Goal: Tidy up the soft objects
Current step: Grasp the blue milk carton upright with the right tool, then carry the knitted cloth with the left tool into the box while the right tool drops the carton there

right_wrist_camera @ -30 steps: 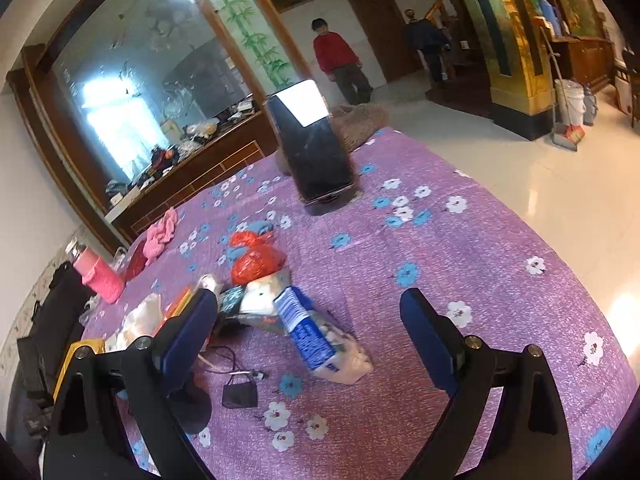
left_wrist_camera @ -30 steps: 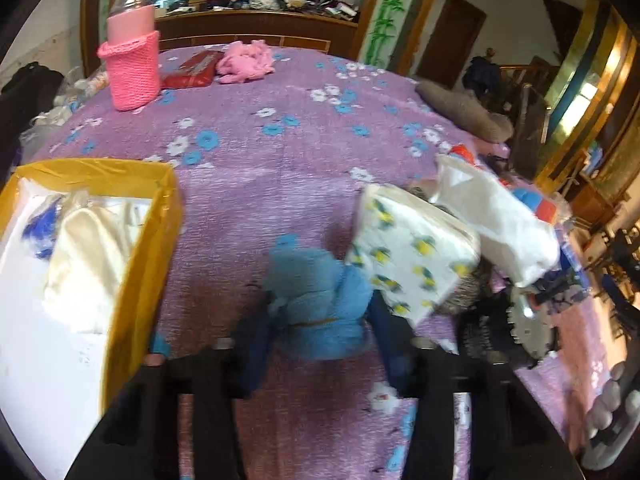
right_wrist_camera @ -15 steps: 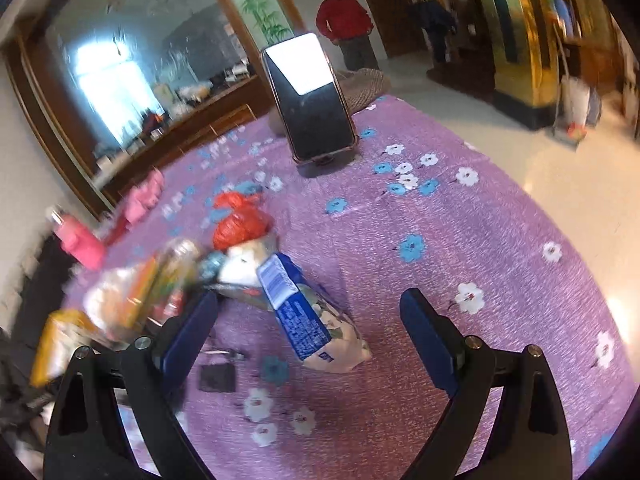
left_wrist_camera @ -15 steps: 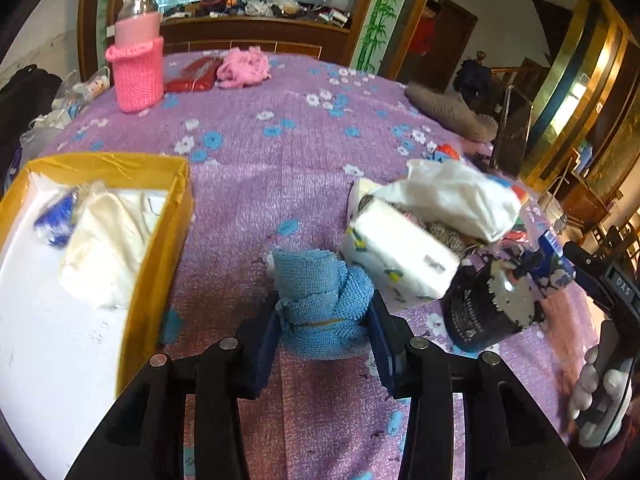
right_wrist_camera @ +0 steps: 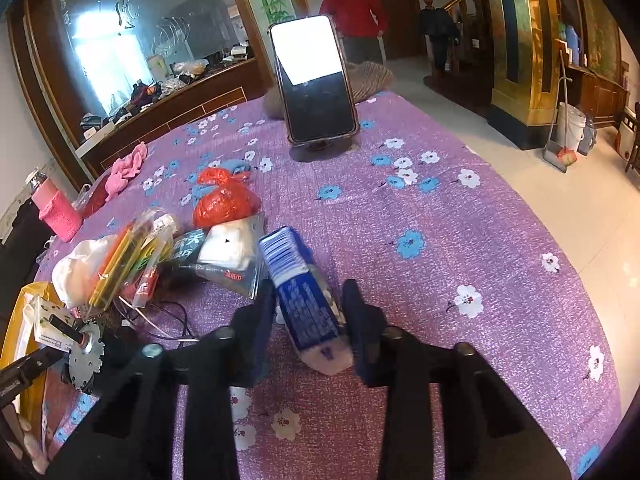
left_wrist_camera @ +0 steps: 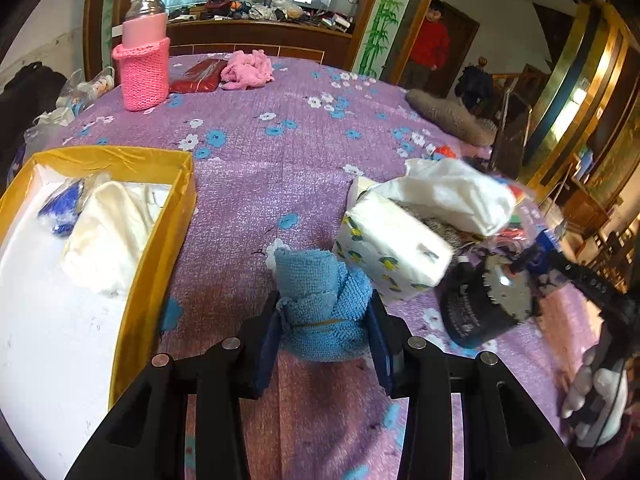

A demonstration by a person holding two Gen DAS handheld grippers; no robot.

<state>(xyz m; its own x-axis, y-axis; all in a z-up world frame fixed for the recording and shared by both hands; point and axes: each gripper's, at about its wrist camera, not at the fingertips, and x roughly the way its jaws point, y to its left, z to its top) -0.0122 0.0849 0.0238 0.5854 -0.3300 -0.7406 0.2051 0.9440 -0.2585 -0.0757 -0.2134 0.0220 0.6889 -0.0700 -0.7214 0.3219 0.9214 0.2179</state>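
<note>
- Purple flowered cloth [left_wrist_camera: 280, 168] covered the table, with a mirror-backed sideboard behind it.
- In the left wrist view, the left gripper [left_wrist_camera: 324, 344] was clamped on a rolled blue towel [left_wrist_camera: 320, 304], both blue pads pressing its sides.
- A yellow-rimmed box [left_wrist_camera: 160, 248] lay at nine o'clock of the towel, holding a cream cloth [left_wrist_camera: 104, 240].
- A tissue pack [left_wrist_camera: 392, 252] sat just beside the towel at two o'clock.
- A pink-sleeved bottle [left_wrist_camera: 142, 60] stood far off at eleven o'clock.
- In the right wrist view, the right gripper [right_wrist_camera: 308, 320] was closed on a blue-and-white packet [right_wrist_camera: 304, 296].
- A phone [right_wrist_camera: 314, 80] stood upright at twelve o'clock, well apart from the packet.
</note>
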